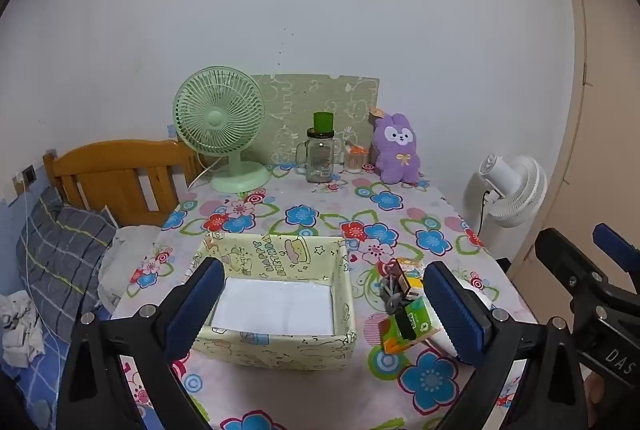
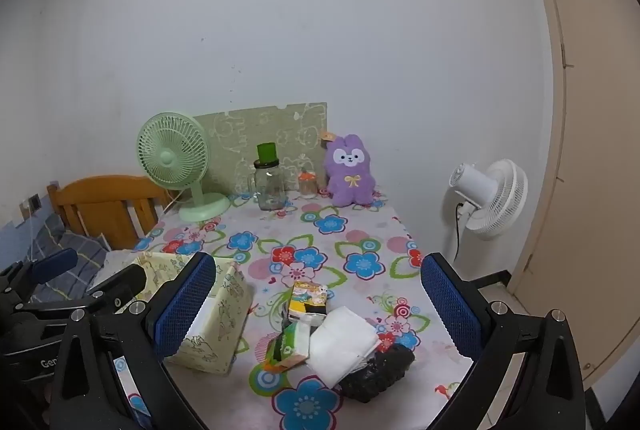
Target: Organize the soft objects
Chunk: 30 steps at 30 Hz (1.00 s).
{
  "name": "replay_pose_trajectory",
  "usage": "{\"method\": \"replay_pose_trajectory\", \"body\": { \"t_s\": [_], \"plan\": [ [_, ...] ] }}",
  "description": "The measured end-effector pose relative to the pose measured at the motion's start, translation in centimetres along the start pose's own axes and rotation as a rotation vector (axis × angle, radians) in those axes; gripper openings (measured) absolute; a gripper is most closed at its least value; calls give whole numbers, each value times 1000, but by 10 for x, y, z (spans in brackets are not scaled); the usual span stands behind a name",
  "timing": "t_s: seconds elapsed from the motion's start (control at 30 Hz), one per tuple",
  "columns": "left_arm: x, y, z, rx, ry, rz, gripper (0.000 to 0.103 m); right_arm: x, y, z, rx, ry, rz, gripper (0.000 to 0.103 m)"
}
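Observation:
A pale yellow cartoon-print box [image 1: 280,348] stands open on the flowered tablecloth, with only a white liner inside. My left gripper [image 1: 326,310] hovers open just before it, nothing between its fingers. Right of the box lies a small pile: a yellow cartoon packet [image 2: 308,300], a green tissue pack [image 2: 290,344], a white folded soft pack [image 2: 344,344] and a black bundle [image 2: 380,370]. My right gripper [image 2: 320,304] is open above and in front of this pile, touching none of it. A purple plush rabbit [image 2: 350,172] sits upright against the far wall.
At the table's back stand a green desk fan [image 1: 220,130], a glass jar with a green lid [image 1: 320,154], a small jar [image 1: 354,160] and a green board. A white floor fan [image 2: 486,196] and a door are right; a wooden headboard [image 1: 116,178] and bed are left.

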<state>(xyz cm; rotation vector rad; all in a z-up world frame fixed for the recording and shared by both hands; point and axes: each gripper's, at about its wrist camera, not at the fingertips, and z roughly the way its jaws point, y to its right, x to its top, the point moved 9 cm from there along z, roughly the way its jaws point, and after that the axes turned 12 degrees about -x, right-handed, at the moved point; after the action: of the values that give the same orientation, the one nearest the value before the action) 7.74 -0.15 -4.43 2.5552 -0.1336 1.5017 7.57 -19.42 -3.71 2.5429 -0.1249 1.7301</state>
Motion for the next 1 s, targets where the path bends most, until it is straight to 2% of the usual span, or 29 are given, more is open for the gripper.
{"method": "replay_pose_trajectory", "body": {
  "t_s": [0.13,0.17,0.2,0.47,0.7,1.0],
  "plan": [
    [3,9,-2,39,24,44,99,-2,0,0,-14,-15,-26,103],
    [4,10,0,-2,26,34,99,-2,0,-1,-12,-15,-25,103],
    [5,11,2,-8,23,30,99,-2,0,0,-14,-21,-21,103],
    [6,5,7,-17,17,7,99,0,-1,-1,-20,-15,-20,103],
    [-7,7,7,-20,13,15,99,-3,1,5,-14,-23,-16,103],
    [-2,4,11,-13,12,18,99,-8,0,10,-7,-33,-6,103]
  ]
}}
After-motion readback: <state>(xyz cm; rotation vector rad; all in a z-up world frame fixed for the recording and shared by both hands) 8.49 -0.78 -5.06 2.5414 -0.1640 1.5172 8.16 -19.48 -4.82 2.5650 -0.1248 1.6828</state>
